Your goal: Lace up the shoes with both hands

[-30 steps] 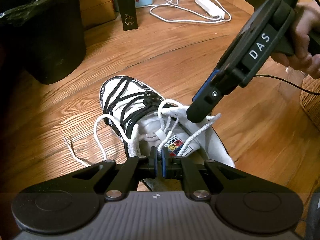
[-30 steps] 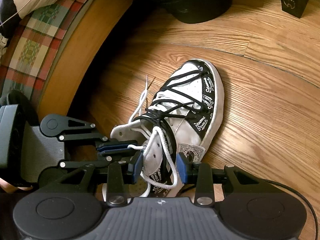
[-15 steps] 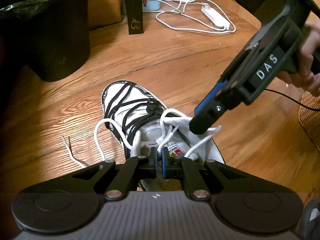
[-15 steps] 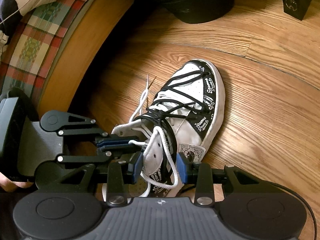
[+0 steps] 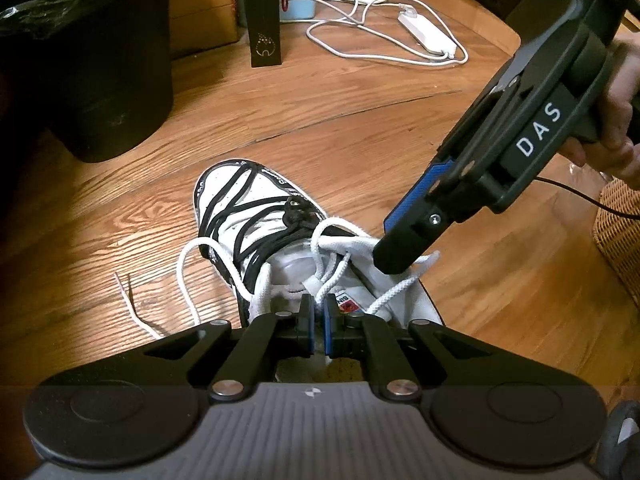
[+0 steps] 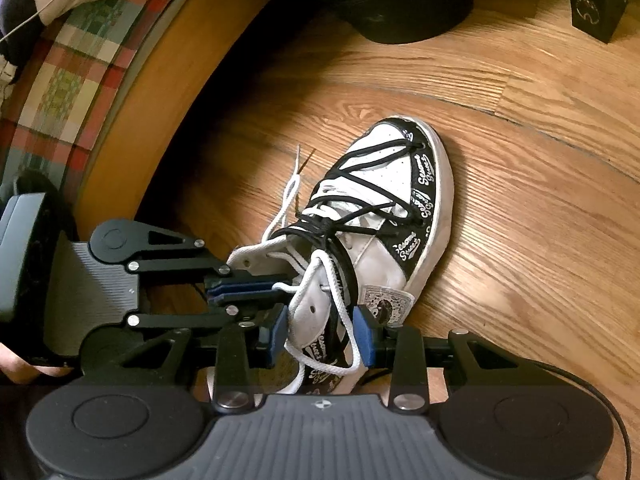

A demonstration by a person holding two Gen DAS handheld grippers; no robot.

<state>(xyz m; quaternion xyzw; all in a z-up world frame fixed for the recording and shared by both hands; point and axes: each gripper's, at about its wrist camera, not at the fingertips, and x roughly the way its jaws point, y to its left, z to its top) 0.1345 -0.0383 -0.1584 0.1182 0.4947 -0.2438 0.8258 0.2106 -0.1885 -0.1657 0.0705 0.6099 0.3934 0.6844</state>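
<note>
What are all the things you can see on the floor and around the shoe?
shoe: one, white and black, lying on the wooden floor
white lace: one, looped over the shoe's tongue, loose end trailing on the floor
black lace: one, crisscrossed over the shoe
bin: one, black, beside the shoe's toe
power strip: one, white, far back, cable coiled
basket: one, wicker, at the edge
plaid blanket: one, on the bed
left gripper: shut on the white lace
right gripper: open, astride the shoe's collar
</note>
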